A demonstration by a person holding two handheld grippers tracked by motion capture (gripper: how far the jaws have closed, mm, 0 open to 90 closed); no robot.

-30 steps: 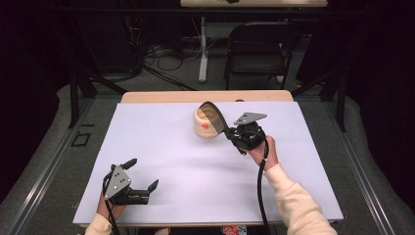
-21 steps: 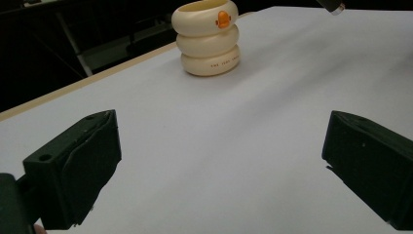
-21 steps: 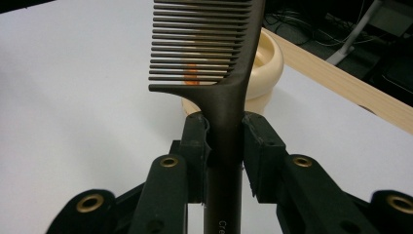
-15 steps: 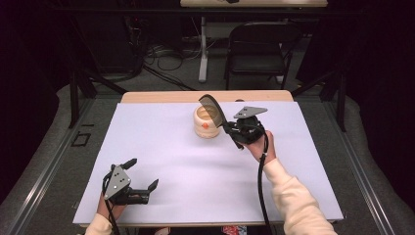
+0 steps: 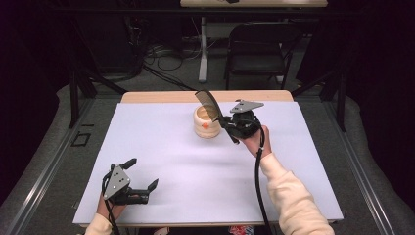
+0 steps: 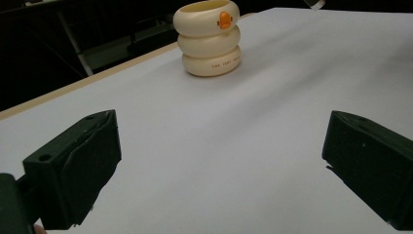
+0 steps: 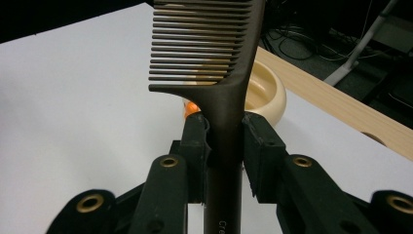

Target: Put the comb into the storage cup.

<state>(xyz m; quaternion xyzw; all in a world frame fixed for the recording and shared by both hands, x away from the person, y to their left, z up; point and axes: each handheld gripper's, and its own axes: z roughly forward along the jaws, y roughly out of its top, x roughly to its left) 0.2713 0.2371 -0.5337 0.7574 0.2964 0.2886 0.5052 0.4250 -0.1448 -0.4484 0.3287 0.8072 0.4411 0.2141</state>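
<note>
Right tongs (image 5: 226, 123) were clamped on the handle of a dark comb (image 5: 209, 103), its toothed end raised over the cream cup (image 5: 206, 122) near the table's (image 5: 161, 147) far edge. Left tongs (image 5: 142, 175) rested wide open and empty near the front left corner.

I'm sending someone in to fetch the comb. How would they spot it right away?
Start at the white table and find the cream ringed cup near its far edge. Beside it, the right claw grips a dark comb by the handle, its teeth up above the cup.
</note>
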